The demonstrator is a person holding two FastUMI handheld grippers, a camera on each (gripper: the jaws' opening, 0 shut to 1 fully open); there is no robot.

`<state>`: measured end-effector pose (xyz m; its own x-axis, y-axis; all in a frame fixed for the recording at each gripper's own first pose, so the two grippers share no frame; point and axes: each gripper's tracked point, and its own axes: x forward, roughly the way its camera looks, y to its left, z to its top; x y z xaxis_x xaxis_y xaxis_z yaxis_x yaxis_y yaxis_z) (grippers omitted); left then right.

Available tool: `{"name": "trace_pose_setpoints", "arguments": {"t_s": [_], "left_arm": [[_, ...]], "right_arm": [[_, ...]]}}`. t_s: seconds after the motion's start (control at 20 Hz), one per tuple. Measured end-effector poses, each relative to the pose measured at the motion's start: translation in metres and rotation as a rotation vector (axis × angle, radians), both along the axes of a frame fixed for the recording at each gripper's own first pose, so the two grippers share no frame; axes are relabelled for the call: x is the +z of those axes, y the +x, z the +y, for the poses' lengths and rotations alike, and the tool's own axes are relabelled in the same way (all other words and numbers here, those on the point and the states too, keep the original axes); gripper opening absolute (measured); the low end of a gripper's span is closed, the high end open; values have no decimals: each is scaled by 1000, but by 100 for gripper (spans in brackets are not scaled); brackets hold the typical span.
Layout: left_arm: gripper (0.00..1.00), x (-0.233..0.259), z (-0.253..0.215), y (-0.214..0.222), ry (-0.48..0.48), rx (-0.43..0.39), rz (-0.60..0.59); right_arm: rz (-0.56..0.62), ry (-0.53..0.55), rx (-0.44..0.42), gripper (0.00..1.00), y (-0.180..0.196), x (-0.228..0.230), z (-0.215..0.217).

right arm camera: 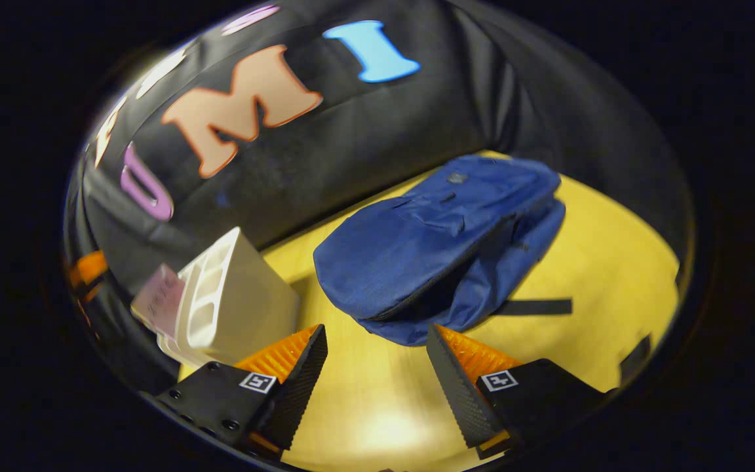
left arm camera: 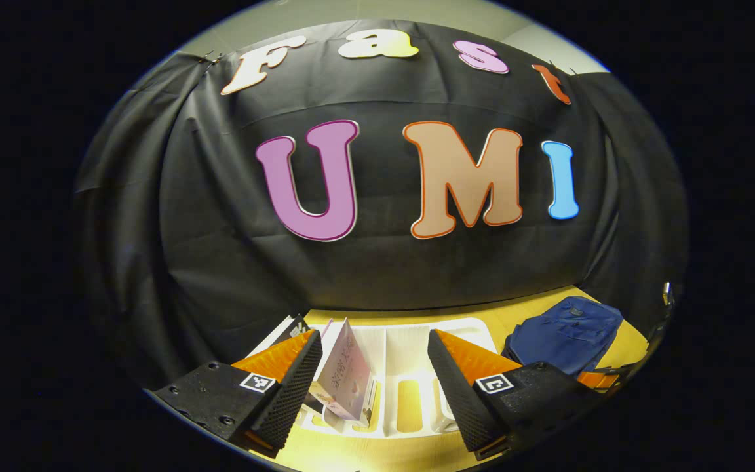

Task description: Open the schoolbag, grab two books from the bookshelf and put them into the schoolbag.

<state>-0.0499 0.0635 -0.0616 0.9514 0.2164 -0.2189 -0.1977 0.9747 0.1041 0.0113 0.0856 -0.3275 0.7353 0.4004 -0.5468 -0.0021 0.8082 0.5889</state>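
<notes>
Table point(right arm camera: 587, 262): yellow top, bearing all items below; your landmark is the schoolbag.

Schoolbag point(right arm camera: 436, 242): blue cloth, lying flat on the table near the booth wall; zipper line running along its near edge, seemingly not yet opened; judged soft and floppy, likely to slide or bunch when pulled, so you would pin the body with one gripper and draw the zipper tab with the other; the tab itself is too small to locate.

Bookshelf point(right arm camera: 227, 301): white slotted rack, standing beside the schoolbag on its left as the right gripper view has it; judged stiff and light, apt to shift if a book drags.

Book point(left arm camera: 345, 377): pale cover, leaning tilted in a slot of the bookshelf; judged thin, stiff, smooth; take it by the upper free edge.

Left gripper point(left arm camera: 374, 367): jaws apart, holding nothing, poised over the bookshelf, the book just inside its left finger.

Right gripper point(right arm camera: 377, 367): jaws apart, empty, just short of the schoolbag's near edge.
</notes>
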Motion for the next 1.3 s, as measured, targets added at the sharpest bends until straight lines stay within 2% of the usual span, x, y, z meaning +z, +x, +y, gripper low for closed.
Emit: {"name": "trace_pose_setpoints", "arguments": {"t_s": [0.05, 0.2, 0.25, 0.35, 0.4, 0.45, 0.5, 0.55, 0.6, 0.65, 0.7, 0.85, 0.9, 0.95, 1.05, 1.15, 1.2, 1.3], "left_arm": [[94, 1, -4, 2, 4, -14, 0], [93, 3, -15, 8, 9, -52, -5], [93, 3, -19, 10, 7, -62, -5], [93, 0, -24, 10, 1, -72, -3], [92, 0, -26, 10, -7, -73, -2], [92, -2, -28, 8, -15, -75, -2], [93, -3, -28, 7, -18, -71, 1], [92, -3, -25, 4, -18, -63, 2], [92, -4, -22, 2, -15, -53, 4], [92, -5, -19, 0, -13, -42, 6], [93, -5, -15, -2, -13, -32, 8], [93, -6, -4, -9, -23, 1, 7], [92, -5, 0, -11, -26, 15, 6], [92, -6, 6, -14, -27, 30, 6], [93, -6, 14, -20, -34, 54, 5], [93, -9, 22, -25, -44, 74, 8], [93, -10, 27, -27, -47, 83, 9], [93, -12, 37, -32, -51, 107, 11]], "right_arm": [[29, 70, -49, 95, 6, -7, 0], [83, 192, -118, 94, 23, -24, 3], [88, 225, -136, 100, 31, -25, 4], [93, 288, -161, 99, 42, -22, 7], [85, 301, -174, 100, 49, -21, 8], [81, 309, -192, 91, 57, -21, 6], [84, 324, -205, 92, 63, -22, 6], [93, 343, -219, 98, 72, -23, 6], [98, 364, -230, 89, 78, -23, 6], [104, 375, -241, 98, 86, -24, 5], [113, 385, -249, 98, 92, -25, 5], [140, 398, -299, 49, 111, -26, -3], [151, 407, -299, 53, 114, -24, -3], [161, 405, -310, 45, 117, -23, -5], [173, 424, -334, 17, 122, -12, -8], [205, 457, -357, 17, 122, -1, -11], [212, 486, -359, 7, 127, 6, -9], [201, 529, -354, 6, 134, 20, -11]]}}
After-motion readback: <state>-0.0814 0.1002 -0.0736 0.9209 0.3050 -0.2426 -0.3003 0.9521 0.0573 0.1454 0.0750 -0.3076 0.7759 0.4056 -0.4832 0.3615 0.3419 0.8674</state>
